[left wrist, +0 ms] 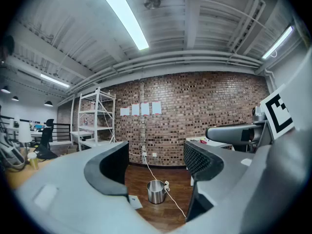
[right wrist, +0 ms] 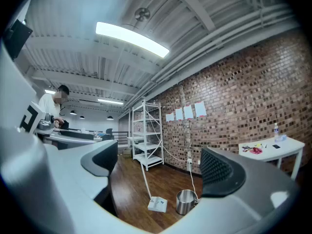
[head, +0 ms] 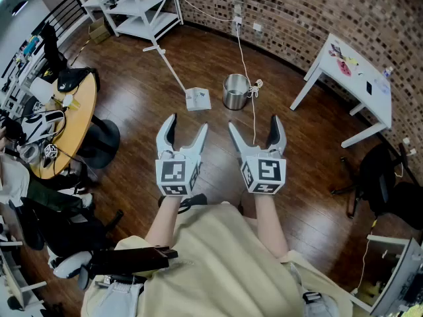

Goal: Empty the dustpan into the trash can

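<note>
A white dustpan (head: pixel 197 99) with a long white handle lies on the wood floor, its handle running up-left. To its right stands a small shiny metal trash can (head: pixel 234 92), also seen in the left gripper view as the trash can (left wrist: pixel 156 191) and in the right gripper view as the trash can (right wrist: pixel 185 201) beside the dustpan (right wrist: pixel 157 204). My left gripper (head: pixel 186 130) and right gripper (head: pixel 254 129) are held level side by side, well short of both objects. Both stand open with nothing between their fingers.
A white cable (head: pixel 246 65) runs from the brick wall past the can. A white shelf unit (head: pixel 135 5) stands at the back left, a white table (head: pixel 350 68) at the right, a round wooden table (head: pixel 69 121) at the left, and a black office chair (head: pixel 383 183) at the far right.
</note>
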